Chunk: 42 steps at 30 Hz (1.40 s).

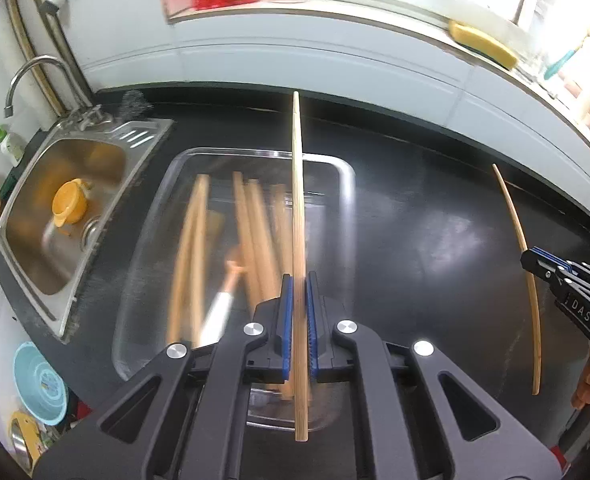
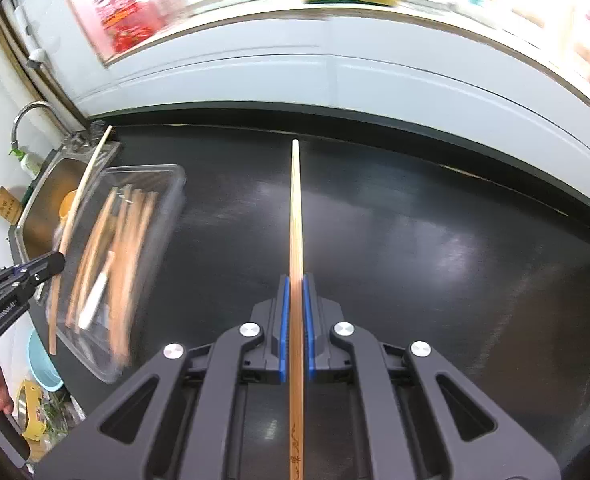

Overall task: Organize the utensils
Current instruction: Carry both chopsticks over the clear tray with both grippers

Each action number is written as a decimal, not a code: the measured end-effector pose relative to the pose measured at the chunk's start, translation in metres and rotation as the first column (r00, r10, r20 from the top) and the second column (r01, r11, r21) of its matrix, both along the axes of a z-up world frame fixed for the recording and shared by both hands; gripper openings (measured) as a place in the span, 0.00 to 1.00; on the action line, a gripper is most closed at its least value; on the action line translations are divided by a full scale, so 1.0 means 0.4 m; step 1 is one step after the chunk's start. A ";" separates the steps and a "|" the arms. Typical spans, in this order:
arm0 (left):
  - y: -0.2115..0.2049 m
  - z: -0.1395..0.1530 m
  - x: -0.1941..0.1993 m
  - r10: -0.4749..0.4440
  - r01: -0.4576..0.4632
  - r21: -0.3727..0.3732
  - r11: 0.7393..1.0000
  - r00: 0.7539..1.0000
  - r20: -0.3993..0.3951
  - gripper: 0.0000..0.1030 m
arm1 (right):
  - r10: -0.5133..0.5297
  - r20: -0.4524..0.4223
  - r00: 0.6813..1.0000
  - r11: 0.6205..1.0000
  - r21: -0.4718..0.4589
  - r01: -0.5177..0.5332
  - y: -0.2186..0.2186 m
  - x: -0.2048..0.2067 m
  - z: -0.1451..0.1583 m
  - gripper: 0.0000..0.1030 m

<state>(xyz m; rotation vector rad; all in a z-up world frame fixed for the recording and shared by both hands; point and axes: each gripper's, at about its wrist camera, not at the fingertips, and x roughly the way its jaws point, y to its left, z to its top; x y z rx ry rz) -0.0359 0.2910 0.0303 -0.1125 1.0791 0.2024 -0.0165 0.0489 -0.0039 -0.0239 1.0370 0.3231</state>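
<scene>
Left gripper [image 1: 299,280]: clamped on one chopstick [image 1: 298,240] above clear tray [image 1: 347,176] | Right gripper [image 2: 294,280]: clamped on second chopstick [image 2: 296,220]

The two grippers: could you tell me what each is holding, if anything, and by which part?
Each holds one wooden chopstick. The left gripper clamps its chopstick on the thicker lower part of the shaft; the right gripper grips its chopstick likewise.

Black counter [image 2: 415,240], glossy; clear tray [image 1: 151,264] of chopsticks [image 1: 255,232] resting on it beside inset sink [image 1: 27,208].
</scene>
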 end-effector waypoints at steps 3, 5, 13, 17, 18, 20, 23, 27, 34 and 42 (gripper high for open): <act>0.064 0.002 -0.012 0.001 -0.001 -0.004 1.000 1.000 0.001 0.05 | 0.015 0.009 1.000 1.000 0.004 -0.015 0.094 -0.009 0.009 0.07; 0.104 0.000 -0.021 -0.001 0.001 -0.009 1.000 1.000 0.002 0.06 | 0.026 0.013 1.000 1.000 0.009 -0.026 0.159 -0.017 0.016 0.07; 0.220 -0.001 -0.051 -0.007 0.007 -0.028 1.000 1.000 0.005 0.06 | 0.040 0.027 0.999 0.999 0.034 -0.040 0.332 -0.045 0.034 0.07; 0.246 -0.002 -0.059 -0.022 0.022 -0.029 0.999 1.000 0.006 0.06 | 0.037 0.025 0.999 0.998 0.051 -0.038 0.396 -0.054 0.034 0.07; 0.248 -0.002 -0.060 -0.023 0.024 -0.029 0.999 1.000 0.005 0.06 | 0.033 0.022 0.999 0.998 0.058 -0.035 0.412 -0.057 0.032 0.07; 0.258 -0.005 -0.061 -0.028 0.028 -0.033 0.999 1.000 0.004 0.06 | 0.030 0.019 0.999 0.998 0.063 -0.032 0.432 -0.063 0.028 0.07; 0.273 -0.009 -0.059 -0.039 0.039 -0.035 0.999 0.999 0.003 0.06 | 0.030 0.017 0.999 0.997 0.064 -0.031 0.458 -0.068 0.025 0.07; 0.282 -0.014 -0.055 -0.048 0.048 -0.042 0.998 0.999 0.002 0.06 | 0.028 0.016 0.999 0.998 0.059 -0.029 0.475 -0.068 0.022 0.07; 0.280 -0.026 -0.045 -0.063 0.063 -0.056 0.996 0.998 -0.004 0.06 | 0.024 0.002 1.000 0.998 0.050 -0.024 0.493 -0.067 0.006 0.07; 0.285 -0.037 -0.031 -0.072 0.071 -0.069 0.995 0.997 -0.009 0.06 | 0.014 -0.004 1.000 0.998 0.053 -0.014 0.494 -0.053 0.001 0.07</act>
